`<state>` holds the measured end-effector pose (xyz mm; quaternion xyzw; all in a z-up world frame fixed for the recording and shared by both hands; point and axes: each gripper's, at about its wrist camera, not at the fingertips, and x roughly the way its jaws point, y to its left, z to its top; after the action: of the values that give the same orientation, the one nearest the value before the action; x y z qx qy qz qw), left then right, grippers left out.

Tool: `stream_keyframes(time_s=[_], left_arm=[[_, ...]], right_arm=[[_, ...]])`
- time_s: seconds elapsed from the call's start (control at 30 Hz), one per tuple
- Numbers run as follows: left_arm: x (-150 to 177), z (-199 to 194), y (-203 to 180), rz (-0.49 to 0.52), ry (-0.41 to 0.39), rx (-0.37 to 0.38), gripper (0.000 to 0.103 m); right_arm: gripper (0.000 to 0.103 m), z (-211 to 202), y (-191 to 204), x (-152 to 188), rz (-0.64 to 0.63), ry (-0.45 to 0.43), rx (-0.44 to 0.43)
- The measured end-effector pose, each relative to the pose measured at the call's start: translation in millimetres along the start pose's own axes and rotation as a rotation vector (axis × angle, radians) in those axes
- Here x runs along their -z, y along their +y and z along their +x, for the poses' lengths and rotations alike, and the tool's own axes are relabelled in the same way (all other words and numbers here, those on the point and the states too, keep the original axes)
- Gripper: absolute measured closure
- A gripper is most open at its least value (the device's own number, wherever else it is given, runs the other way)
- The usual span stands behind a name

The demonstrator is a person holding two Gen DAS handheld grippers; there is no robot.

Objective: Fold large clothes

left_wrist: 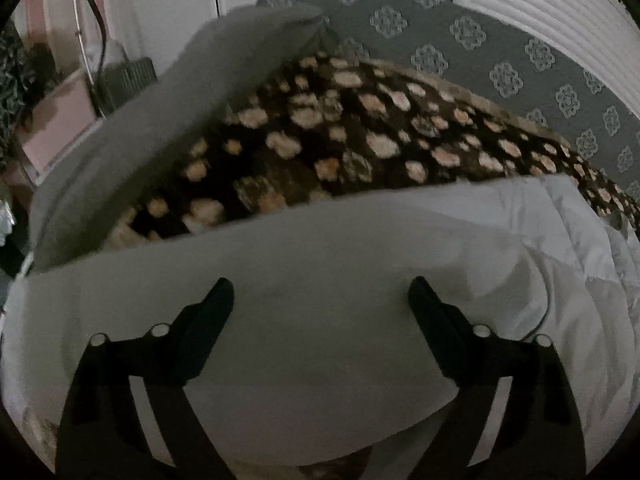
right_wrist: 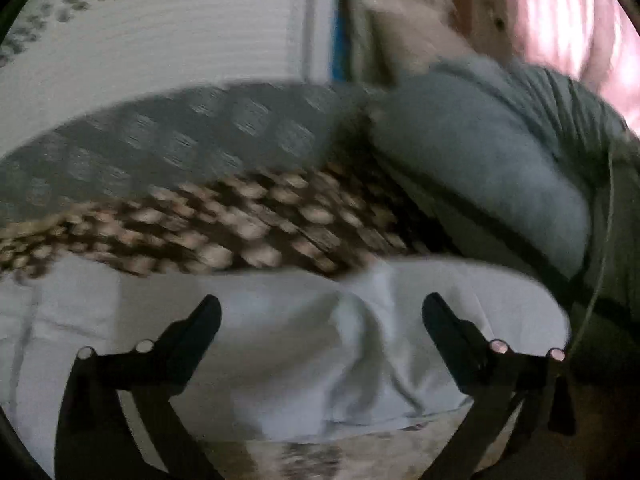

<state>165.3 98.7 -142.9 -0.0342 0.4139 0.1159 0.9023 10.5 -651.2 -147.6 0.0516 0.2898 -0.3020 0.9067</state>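
hovering: 2 claws (both empty) | left claw [left_wrist: 321,294] agape | right claw [right_wrist: 321,312] agape | white garment [left_wrist: 320,248] below

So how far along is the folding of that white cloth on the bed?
Done: the white cloth lies flat with a straight far edge over the spotted blanket. In hand: nothing; both claws, left and right, are open above it. Left: possibly more folds.

Clearance over the bed: open at the near side, blocked at the head and far side.

Both gripper jaws stand wide with nothing between them, above the flat white garment [left_wrist: 320,280]. The spotted blanket [left_wrist: 340,144] lies low just beyond it. A grey pillow [left_wrist: 132,152] rises at the head end; the patterned grey cover [left_wrist: 500,64] runs to the slatted white doors [left_wrist: 560,12].
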Motion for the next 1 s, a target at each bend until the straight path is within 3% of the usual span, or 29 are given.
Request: stream_keyframes(time_s=[0.07, 0.17, 0.27, 0.33, 0.43, 0.53, 0.67, 0.73, 0.83, 1.0], left_arm=[[-9, -20, 13, -0.062, -0.049, 0.020, 0.025], [-17, -63, 45, -0.215, -0.124, 0.120, 0.026], [-19, -91, 69, -0.251, -0.142, 0.168, 0.021], [-18, -96, 85, -0.264, -0.142, 0.124, 0.021], [-14, -99, 111, -0.329, -0.155, 0.047, 0.021], [-11, -105, 108, -0.231, -0.195, -0.058, 0.019], [0, -124, 91, -0.081, -0.247, -0.038, 0.008], [9, -133, 88, -0.033, -0.251, -0.016, 0.005], [12, -138, 90, -0.006, -0.238, -0.008, 0.003], [6, -160, 103, -0.085, -0.309, -0.032, 0.003]], right_arm=[[0.002, -20, 18, -5, -0.066, -0.015, -0.062], [0.002, -37, 28, -5, -0.105, -0.001, -0.106], [0.002, -50, 14, 4, -0.052, -0.005, -0.054], [0.002, -54, -8, 12, 0.053, 0.011, 0.019], [0.002, -55, -38, 23, 0.180, 0.071, 0.051], [0.002, -74, -40, 29, 0.148, 0.060, 0.068], [0.002, -110, -36, 24, 0.130, -0.025, 0.004], [0.002, -113, -36, 24, 0.154, -0.018, -0.028], [0.002, -104, -41, 29, 0.177, 0.053, -0.021], [0.002, -68, -67, 43, 0.213, 0.150, 0.048]])
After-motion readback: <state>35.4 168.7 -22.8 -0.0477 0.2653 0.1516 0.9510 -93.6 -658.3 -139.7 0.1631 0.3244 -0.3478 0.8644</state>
